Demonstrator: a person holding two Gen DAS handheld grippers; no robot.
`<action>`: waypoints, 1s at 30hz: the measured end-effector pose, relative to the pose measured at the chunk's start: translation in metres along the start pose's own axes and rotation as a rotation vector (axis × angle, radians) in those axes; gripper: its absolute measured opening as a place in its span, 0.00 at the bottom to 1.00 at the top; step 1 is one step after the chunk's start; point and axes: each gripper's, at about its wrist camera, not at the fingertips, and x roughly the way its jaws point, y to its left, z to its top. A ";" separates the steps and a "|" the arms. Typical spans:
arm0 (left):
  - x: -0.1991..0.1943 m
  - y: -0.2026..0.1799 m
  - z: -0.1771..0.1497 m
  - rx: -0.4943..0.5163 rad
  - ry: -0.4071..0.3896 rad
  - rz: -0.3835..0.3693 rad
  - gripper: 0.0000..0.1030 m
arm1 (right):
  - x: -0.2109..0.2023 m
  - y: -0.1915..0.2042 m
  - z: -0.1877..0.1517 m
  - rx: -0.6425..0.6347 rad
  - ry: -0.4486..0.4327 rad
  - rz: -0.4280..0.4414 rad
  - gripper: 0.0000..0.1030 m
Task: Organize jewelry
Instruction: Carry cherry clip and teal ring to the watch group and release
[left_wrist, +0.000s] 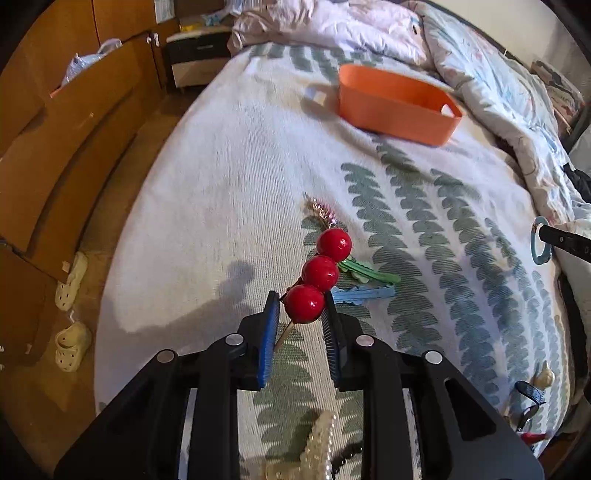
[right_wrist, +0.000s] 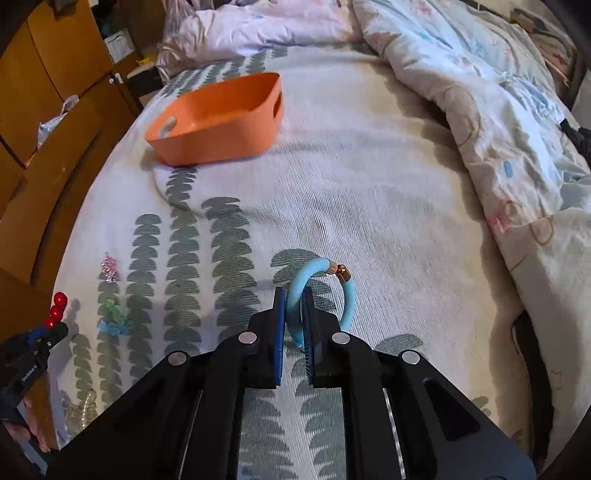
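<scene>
Presently on the bed, over a white sheet with green leaf print:

1. Orange basket, toward the head of the bed near the left edge; handle cut-outs at both ends; what shows of its inside holds nothing.
2. Red-bead hairpin, three beads on a gold stick, clamped at the lowest bead by the narrowed jaws of the left gripper.
3. Blue bangle with gold clasp, pinched upright in the closed jaws of the right gripper, mid-bed.
4. Loose on the sheet near the left edge: green clip, blue clip, pink sparkly piece, pearl item partly hidden.
</scene>
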 end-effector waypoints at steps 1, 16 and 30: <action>-0.005 0.000 -0.002 0.003 -0.011 0.007 0.23 | -0.005 0.002 -0.001 0.001 -0.006 0.001 0.10; -0.064 -0.017 -0.045 0.074 -0.140 0.054 0.23 | -0.109 0.020 -0.068 -0.010 -0.066 0.021 0.10; -0.097 -0.018 -0.105 0.087 -0.200 0.119 0.23 | -0.145 0.030 -0.150 -0.009 -0.066 -0.052 0.10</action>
